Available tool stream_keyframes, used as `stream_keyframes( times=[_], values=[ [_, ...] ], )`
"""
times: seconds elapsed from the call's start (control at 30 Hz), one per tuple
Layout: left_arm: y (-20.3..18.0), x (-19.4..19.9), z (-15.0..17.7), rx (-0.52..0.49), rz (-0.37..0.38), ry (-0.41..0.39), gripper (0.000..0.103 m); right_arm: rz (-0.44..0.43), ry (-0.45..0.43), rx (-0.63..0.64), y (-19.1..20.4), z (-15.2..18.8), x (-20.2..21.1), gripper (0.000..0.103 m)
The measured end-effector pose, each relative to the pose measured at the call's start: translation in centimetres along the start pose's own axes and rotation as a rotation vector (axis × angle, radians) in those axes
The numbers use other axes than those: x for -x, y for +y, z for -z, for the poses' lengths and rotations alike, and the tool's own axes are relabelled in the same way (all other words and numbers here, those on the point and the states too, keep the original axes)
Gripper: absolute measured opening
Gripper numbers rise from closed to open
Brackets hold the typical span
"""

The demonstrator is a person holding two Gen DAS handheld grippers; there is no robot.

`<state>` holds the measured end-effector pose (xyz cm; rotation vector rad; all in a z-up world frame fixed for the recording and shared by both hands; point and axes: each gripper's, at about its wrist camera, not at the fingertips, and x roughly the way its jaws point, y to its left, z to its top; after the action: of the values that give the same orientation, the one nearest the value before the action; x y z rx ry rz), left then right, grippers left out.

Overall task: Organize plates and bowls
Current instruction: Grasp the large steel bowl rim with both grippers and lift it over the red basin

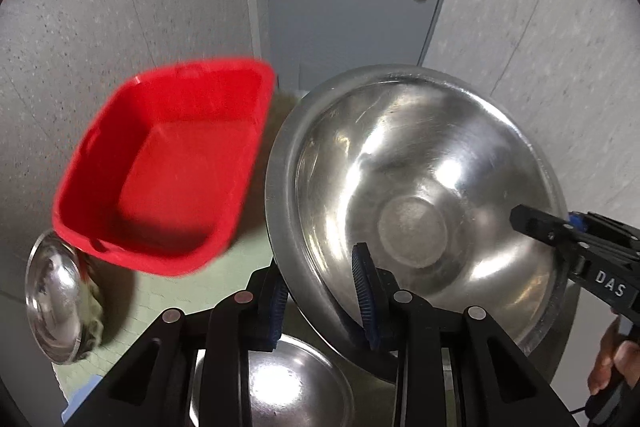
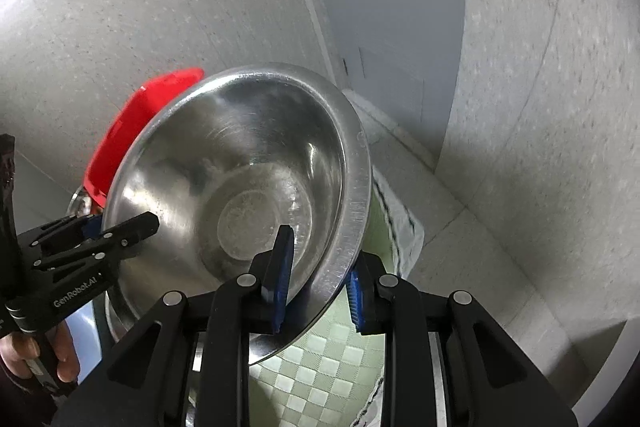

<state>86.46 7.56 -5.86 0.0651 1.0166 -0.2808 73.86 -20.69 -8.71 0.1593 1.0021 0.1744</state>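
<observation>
Big round stainless-steel bowl [image 1: 416, 195] hangs tilted beside the red plastic tub [image 1: 160, 171], left hand-held gripper [image 1: 320, 303] and right hand-held gripper [image 2: 320, 291] both clamped on opposite rim edges.

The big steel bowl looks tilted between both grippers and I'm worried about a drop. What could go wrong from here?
1. The big steel bowl is pinched only at its thin rim by the left gripper and right gripper; smooth metal may slip.
2. If it drops, it could strike the smaller steel bowl below.
3. Swinging left, it may knock the red tub.
</observation>
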Motion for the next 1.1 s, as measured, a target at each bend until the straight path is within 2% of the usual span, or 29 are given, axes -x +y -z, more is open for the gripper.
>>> stream_keyframes(
  times=[0.1,0.23,0.3,0.5,0.7,0.9,1.1],
  values=[
    [3.1,2.9,-0.5,0.030,-0.001,-0.055,0.027,-0.025,-0.035,0.038,1.8,-2.2,0.9,0.024],
    [8.2,5.5,-1.6,0.101,-0.041,-0.112,0.027,-0.070,-0.065,0.117,6.1,-5.6,0.7,0.025],
    [10.2,6.4,-1.3,0.137,-0.059,-0.114,0.027,-0.102,-0.062,0.150,8.6,-7.3,-0.5,0.025],
    [17.9,5.5,-1.8,0.246,-0.115,-0.094,0.027,-0.190,0.009,0.186,13.8,-10.4,-5.5,0.025],
    [21.5,1.8,-2.3,0.293,-0.150,-0.040,0.027,-0.174,0.067,0.245,18.0,-11.2,-10.6,0.025],
    [20.8,-2.5,-4.3,0.316,-0.171,0.022,0.027,-0.136,0.130,0.293,19.2,-11.1,-15.1,0.025],
    [20.7,-5.3,-5.6,0.310,-0.174,0.059,0.028,-0.110,0.159,0.303,19.0,-10.5,-17.0,0.025]
  ],
)
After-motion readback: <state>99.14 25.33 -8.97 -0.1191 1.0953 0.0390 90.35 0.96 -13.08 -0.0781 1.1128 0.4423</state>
